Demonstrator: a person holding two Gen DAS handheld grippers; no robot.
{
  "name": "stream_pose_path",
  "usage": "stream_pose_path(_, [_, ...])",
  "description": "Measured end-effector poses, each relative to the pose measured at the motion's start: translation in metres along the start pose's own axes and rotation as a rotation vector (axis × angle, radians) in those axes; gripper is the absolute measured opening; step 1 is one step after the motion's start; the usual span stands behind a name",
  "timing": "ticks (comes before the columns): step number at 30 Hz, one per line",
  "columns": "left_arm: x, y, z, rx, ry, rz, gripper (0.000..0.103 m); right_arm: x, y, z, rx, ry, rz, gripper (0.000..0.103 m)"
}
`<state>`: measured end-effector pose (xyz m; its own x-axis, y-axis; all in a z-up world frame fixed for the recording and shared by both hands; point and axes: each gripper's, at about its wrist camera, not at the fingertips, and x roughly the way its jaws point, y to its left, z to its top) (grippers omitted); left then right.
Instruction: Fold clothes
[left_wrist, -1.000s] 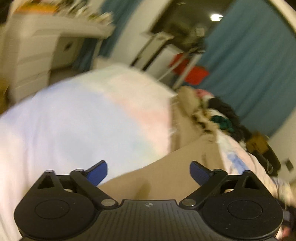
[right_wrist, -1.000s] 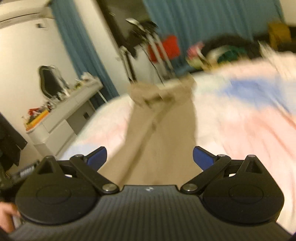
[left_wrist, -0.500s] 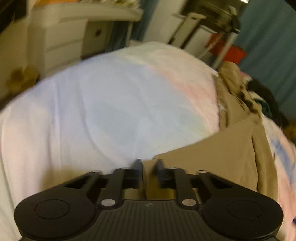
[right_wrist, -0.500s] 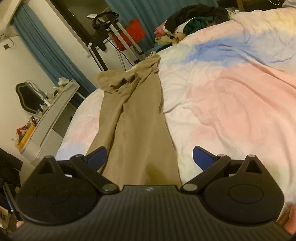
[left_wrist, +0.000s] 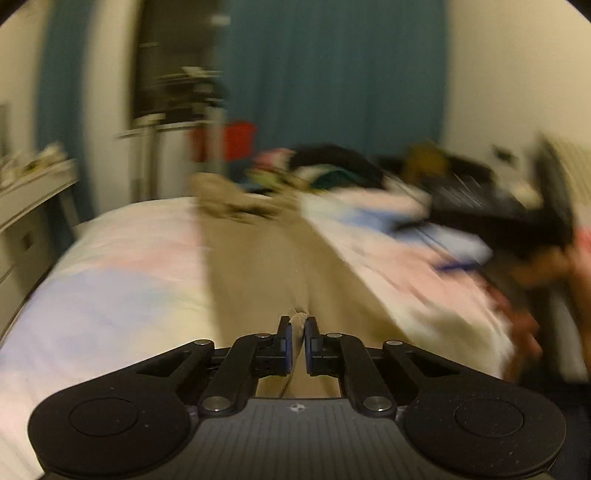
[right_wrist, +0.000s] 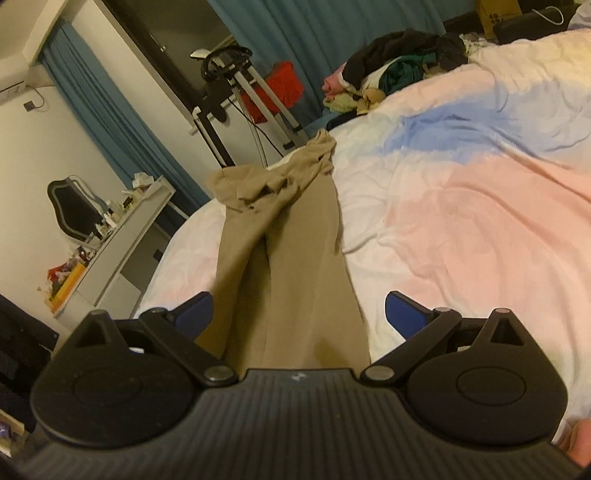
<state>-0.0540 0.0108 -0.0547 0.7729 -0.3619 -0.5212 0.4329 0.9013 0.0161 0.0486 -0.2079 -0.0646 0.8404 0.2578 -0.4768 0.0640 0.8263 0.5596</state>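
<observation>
Lying lengthwise on the bed (right_wrist: 461, 206), the tan trousers (right_wrist: 291, 258) stretch from the near edge away to the far side, where their bunched end reaches the bed's far corner. In the left wrist view the left claw (left_wrist: 298, 341) is clenched on a small fold of the trousers (left_wrist: 258, 266) at their near end, the cloth pinched between its blue pads and running straight away from it. That view is blurred. The right claw (right_wrist: 298, 308) is spread wide and grasps nothing; it hangs over the near part of the trousers, with the cloth lying between its two fingers, and whether they touch the cloth cannot be told. Past the bed's far edge sits a pile of clothes (right_wrist: 399, 62). A white dresser (right_wrist: 110, 251) stands to the left, blue curtains (right_wrist: 332, 29) behind.
</observation>
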Motion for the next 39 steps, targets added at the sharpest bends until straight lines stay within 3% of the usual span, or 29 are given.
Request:
stream_pose_path(3, [0.024,-0.025,-0.009,0.047,0.086,-0.067,0.004,-0.002,0.0,0.002,-0.011,-0.007,-0.002,0.101])
stream_pose_path(8, [0.074,-0.038,-0.028,0.05,0.235,-0.114,0.005,-0.008,-0.001,0.004,-0.015,-0.022,0.01,0.101])
stream_pose_path(10, [0.083,-0.03,-0.029,-0.001,0.279,-0.145,0.009,-0.011,-0.001,0.005,-0.021,-0.033,0.014,0.101])
stream_pose_path(11, [0.084,-0.025,-0.028,-0.027,0.29,-0.157,0.018,-0.013,-0.001,0.006,-0.025,-0.039,0.017,0.101])
stream_pose_path(13, [0.077,-0.014,-0.026,-0.07,0.282,-0.157,0.029,-0.018,-0.001,0.007,-0.033,-0.055,0.025,0.101])
stream_pose_path(16, [0.066,-0.002,-0.01,-0.141,0.233,-0.159,0.058,-0.024,0.0,0.008,-0.049,-0.093,0.036,0.101])
stream_pose_path(20, [0.065,0.009,0.021,-0.117,0.089,-0.073,0.075,-0.024,0.004,0.013,-0.071,-0.131,0.065,0.1])
stream_pose_path(21, [0.069,0.012,0.027,-0.111,0.06,-0.041,0.076,-0.02,0.007,0.017,-0.077,-0.124,0.08,0.094])
stream_pose_path(22, [0.075,0.015,0.031,-0.117,0.037,-0.02,0.075,-0.015,0.01,0.02,-0.084,-0.116,0.095,0.078])
stream_pose_path(23, [0.081,0.02,0.034,-0.13,0.018,-0.01,0.075,-0.008,0.013,0.025,-0.089,-0.099,0.107,0.07])
stream_pose_path(27, [0.109,0.04,0.031,-0.217,-0.006,0.021,0.076,0.033,0.03,0.051,-0.09,-0.015,0.16,0.044])
stream_pose_path(28, [0.115,0.045,0.028,-0.235,-0.007,0.022,0.076,0.044,0.034,0.058,-0.09,0.002,0.174,0.042])
stream_pose_path(32, [0.141,0.061,0.017,-0.363,0.013,0.049,0.076,0.108,0.063,0.08,-0.167,0.054,0.17,0.038])
stream_pose_path(39, [0.156,0.088,-0.002,-0.456,0.003,0.103,0.074,0.268,0.094,0.09,-0.207,0.079,0.127,0.033])
